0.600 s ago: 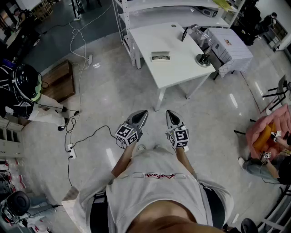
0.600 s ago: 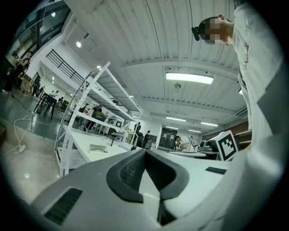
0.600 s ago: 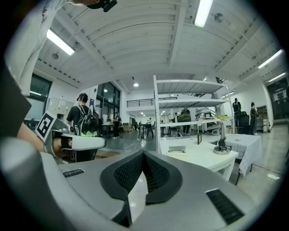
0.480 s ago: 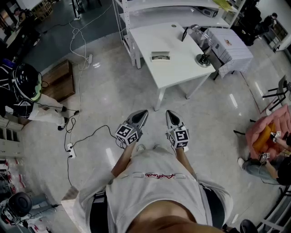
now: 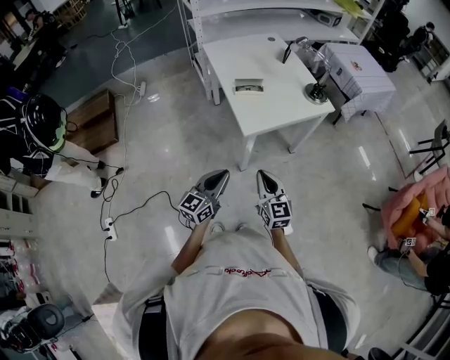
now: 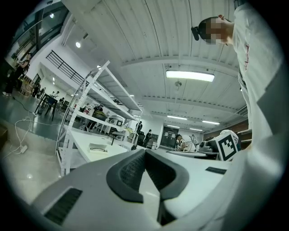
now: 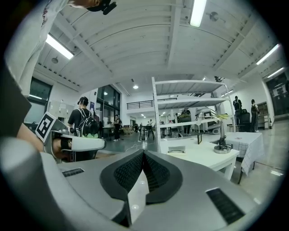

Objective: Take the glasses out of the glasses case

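The glasses case (image 5: 248, 87) lies on a white table (image 5: 281, 105) some way ahead of me; it also shows small in the left gripper view (image 6: 98, 147) and the right gripper view (image 7: 176, 149). My left gripper (image 5: 223, 173) and right gripper (image 5: 259, 174) are held level side by side in front of my body, over the floor and well short of the table. Both have their jaws shut, tips touching, with nothing between them. In the left gripper view the gripper (image 6: 145, 151) points toward the table; the right gripper (image 7: 143, 152) does too.
A desk lamp (image 5: 315, 90) stands at the table's right edge. White shelving (image 5: 246, 14) rises behind the table. Cables (image 5: 123, 204) and a power strip (image 5: 109, 232) trail over the floor at left, near a wooden box (image 5: 91, 126). People sit at the far left and far right.
The head view has shifted very slightly; both grippers stay where they were, still shut.
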`<action>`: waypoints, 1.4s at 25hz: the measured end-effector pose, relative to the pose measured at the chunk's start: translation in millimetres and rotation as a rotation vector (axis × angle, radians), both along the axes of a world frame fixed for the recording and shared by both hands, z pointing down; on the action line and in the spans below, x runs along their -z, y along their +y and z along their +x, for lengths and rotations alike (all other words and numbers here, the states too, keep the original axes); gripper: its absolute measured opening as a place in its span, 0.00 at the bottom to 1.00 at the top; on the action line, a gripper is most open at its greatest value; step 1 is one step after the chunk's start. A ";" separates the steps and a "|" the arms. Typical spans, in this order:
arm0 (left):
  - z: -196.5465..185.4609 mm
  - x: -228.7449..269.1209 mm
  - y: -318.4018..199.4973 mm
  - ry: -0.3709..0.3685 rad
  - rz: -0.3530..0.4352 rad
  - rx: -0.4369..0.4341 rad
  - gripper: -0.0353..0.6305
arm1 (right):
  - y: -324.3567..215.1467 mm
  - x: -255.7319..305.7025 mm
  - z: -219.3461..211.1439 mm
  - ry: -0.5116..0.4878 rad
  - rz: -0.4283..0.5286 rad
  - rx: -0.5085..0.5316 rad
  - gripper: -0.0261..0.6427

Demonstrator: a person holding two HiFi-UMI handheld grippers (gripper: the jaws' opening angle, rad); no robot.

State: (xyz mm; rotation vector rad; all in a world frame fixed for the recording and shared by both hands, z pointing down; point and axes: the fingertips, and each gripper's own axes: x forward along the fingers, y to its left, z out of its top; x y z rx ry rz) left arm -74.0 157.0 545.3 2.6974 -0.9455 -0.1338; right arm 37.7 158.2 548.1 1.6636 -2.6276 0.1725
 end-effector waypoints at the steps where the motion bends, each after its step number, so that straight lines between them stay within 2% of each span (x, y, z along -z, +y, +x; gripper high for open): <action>1: 2.1 0.0 0.7 -0.002 0.000 0.001 0.09 | 0.4 0.5 1.7 0.000 0.003 0.002 0.03; 12: 27.4 -8.7 20.8 -0.020 -0.002 0.005 0.09 | 14.5 -4.5 16.5 -0.014 0.023 0.038 0.03; 17: 41.3 -11.6 12.6 -0.019 -0.014 0.002 0.09 | 4.2 -6.8 26.0 -0.014 0.010 0.048 0.03; 28: 48.7 -21.1 -30.7 -0.004 -0.030 -0.004 0.09 | -38.8 -19.2 29.9 -0.008 -0.022 0.038 0.03; 35: 59.5 -27.4 -92.0 0.022 -0.035 -0.028 0.09 | -90.7 -27.8 29.0 0.022 -0.035 0.052 0.03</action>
